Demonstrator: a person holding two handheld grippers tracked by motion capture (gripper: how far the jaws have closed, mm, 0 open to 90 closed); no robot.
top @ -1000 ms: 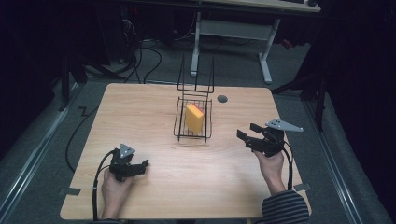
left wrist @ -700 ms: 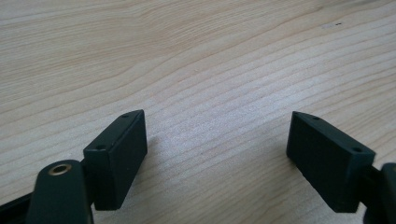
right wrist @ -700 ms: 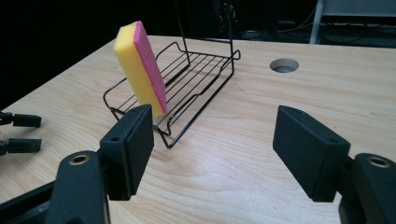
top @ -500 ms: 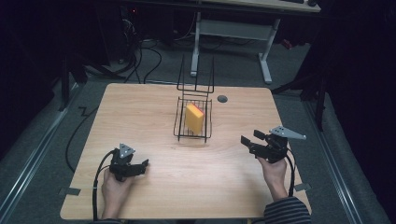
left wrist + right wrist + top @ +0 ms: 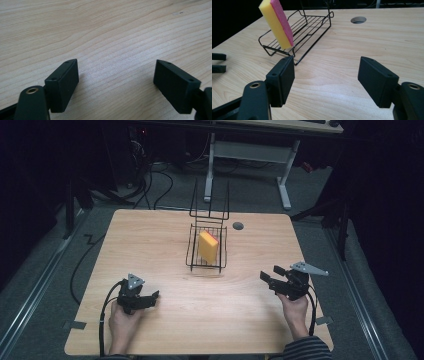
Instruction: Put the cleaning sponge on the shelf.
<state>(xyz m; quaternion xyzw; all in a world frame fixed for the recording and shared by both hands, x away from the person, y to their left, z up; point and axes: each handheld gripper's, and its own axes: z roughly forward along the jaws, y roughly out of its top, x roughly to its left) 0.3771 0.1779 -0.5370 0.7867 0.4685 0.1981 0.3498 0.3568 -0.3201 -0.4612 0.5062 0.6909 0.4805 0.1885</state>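
Right claw (image 5: pixel 270 275) lower now (jaws apart)

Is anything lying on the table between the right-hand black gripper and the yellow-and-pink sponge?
Only bare wooden table, in the right gripper view, up to the black wire basket holding the sponge.

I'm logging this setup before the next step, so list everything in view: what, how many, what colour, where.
Black wire basket: one, black, middle of the table towards its far edge.
Yellow sponge with a pink face: one, yellow and pink, standing tilted inside the basket.
Light wooden table: one, pale wood, with a round hole near its far edge.
Desk frame with white legs: one, white, on the floor beyond the table.
Black cables: several, black, on the grey floor beyond.
Left gripper: one, black, near left of the table, open, empty.
Right gripper: one, black, near right, open, empty.
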